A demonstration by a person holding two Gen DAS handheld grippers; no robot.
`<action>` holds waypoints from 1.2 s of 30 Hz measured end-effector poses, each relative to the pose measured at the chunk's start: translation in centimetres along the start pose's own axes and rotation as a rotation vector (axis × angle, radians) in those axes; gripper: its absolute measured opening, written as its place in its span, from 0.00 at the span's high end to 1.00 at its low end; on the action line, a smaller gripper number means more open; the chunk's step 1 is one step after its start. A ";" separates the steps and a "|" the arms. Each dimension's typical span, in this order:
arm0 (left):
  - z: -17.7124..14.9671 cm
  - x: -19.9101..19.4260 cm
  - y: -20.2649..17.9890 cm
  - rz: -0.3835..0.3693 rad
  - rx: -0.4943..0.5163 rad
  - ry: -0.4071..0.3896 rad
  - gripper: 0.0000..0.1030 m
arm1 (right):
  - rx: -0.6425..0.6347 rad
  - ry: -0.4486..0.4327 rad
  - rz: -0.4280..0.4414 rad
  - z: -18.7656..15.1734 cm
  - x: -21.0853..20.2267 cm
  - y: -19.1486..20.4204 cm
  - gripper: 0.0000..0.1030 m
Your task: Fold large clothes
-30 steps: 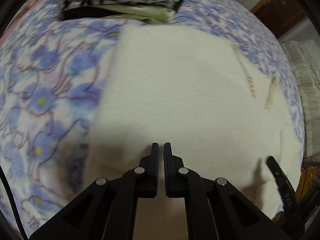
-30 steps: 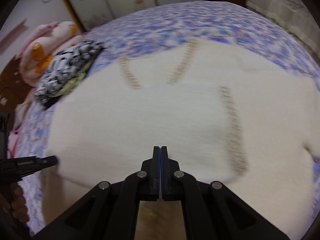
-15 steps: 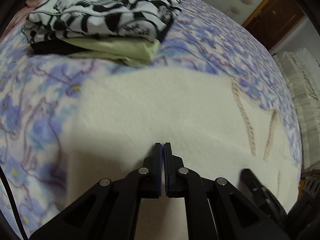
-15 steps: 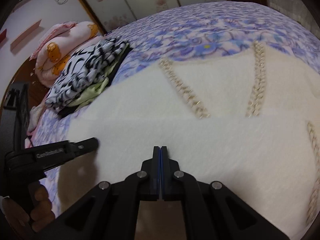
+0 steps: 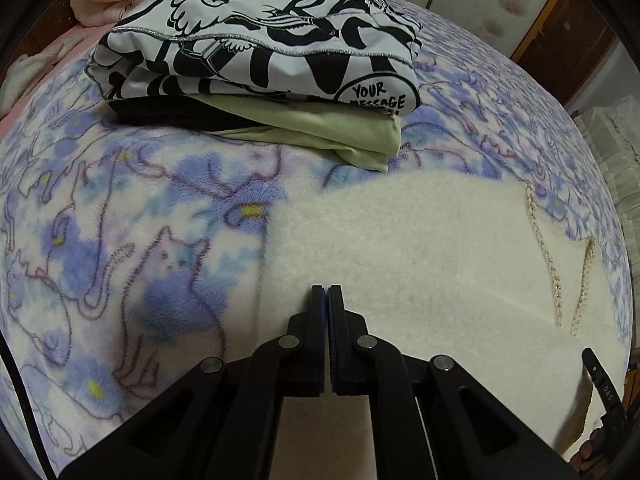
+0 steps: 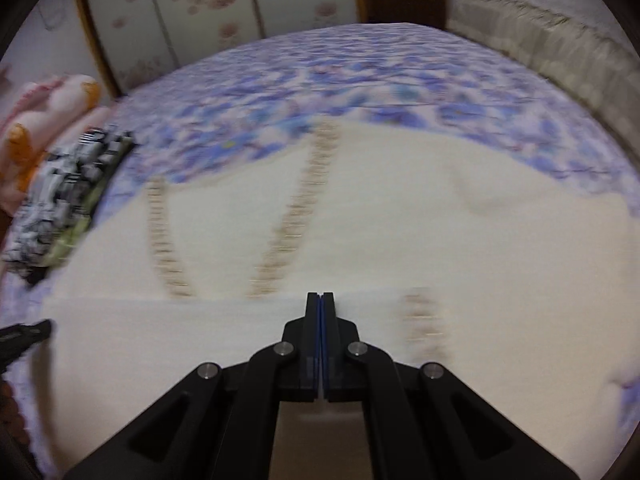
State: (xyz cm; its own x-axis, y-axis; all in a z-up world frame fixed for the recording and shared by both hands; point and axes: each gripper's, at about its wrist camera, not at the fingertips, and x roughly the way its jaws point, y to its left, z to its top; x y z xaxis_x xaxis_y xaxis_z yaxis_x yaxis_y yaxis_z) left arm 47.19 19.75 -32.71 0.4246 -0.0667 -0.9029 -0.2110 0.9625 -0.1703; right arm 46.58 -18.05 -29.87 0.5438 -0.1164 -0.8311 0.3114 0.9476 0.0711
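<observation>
The right wrist view is smeared with motion blur, so the folded clothes stack (image 6: 68, 188) left of the fingers (image 6: 315, 320) loses its print; the cream garment (image 5: 420, 248) runs under the left gripper (image 5: 328, 292), its near edge cut off below.
</observation>
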 end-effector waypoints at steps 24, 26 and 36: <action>-1.3 -0.1 -0.8 0.038 0.058 0.081 0.99 | 0.220 0.081 0.044 -0.9 1.8 -3.6 1.00; -2.5 -0.7 -1.0 0.046 0.072 0.071 0.99 | 0.198 0.075 0.019 -0.9 1.6 -3.2 1.00; -10.7 -4.5 -4.9 0.221 0.054 0.078 0.97 | 0.026 0.111 0.028 -4.5 -2.5 -2.3 0.98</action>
State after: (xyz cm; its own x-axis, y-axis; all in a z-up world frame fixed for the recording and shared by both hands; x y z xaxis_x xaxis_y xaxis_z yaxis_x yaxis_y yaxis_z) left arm 36.88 12.48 -32.01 0.3033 0.1285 -0.9442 -0.2425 0.9687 0.0539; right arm 40.94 -18.61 -30.43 0.4633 -0.0548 -0.8845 0.3184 0.9417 0.1084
